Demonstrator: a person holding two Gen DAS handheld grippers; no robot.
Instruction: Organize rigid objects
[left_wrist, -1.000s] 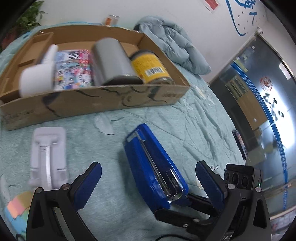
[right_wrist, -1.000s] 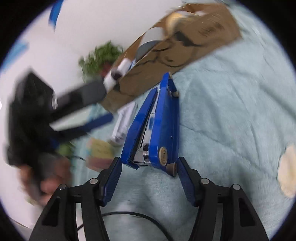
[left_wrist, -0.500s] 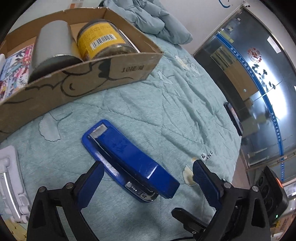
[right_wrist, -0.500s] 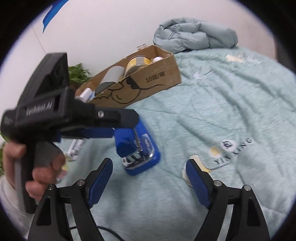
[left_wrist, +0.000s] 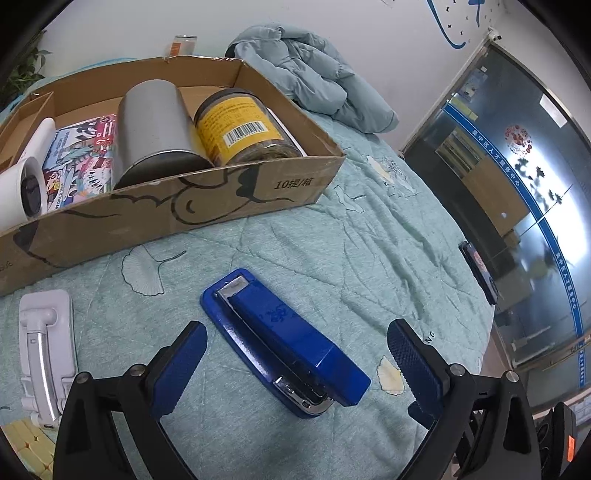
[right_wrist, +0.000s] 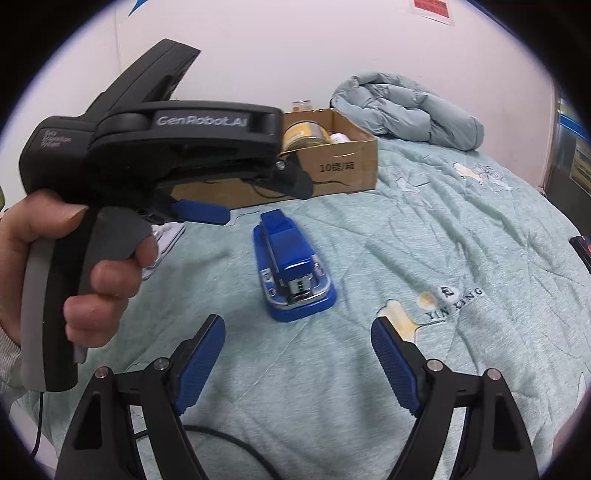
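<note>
On the pale green quilted bedspread (left_wrist: 369, 240) lies a blue stapler (left_wrist: 284, 343), flat on its base and closed, its metal-trimmed rear end nearest the cameras. It rests between the fingertips of the left gripper (left_wrist: 295, 365), whose jaws stand wide apart, one blue pad on each side of the stapler and neither touching it. From the right wrist view the same stapler (right_wrist: 291, 269) sits ahead of the right gripper (right_wrist: 295, 354); those jaws have just been opening, are now spread, and nothing lies between them. A hand (right_wrist: 74, 266) grips the handle of the left gripper at the left of that view. Beyond the stapler, and apart from it, stands an open cardboard box (left_wrist: 229, 199). Within it lie a grey metal canister (left_wrist: 155, 129) on its side, a jar with a yellow label (left_wrist: 240, 129) just beside it, a colourful printed booklet (left_wrist: 81, 158) and a white cylinder (left_wrist: 26, 184). Left of the stapler on the bedspread rests a white plastic stand (left_wrist: 44, 350), with pale yellow blocks (left_wrist: 29, 446) just below it. Behind the box lies a bunched grey-blue jacket (left_wrist: 314, 77) against the white wall.
</note>
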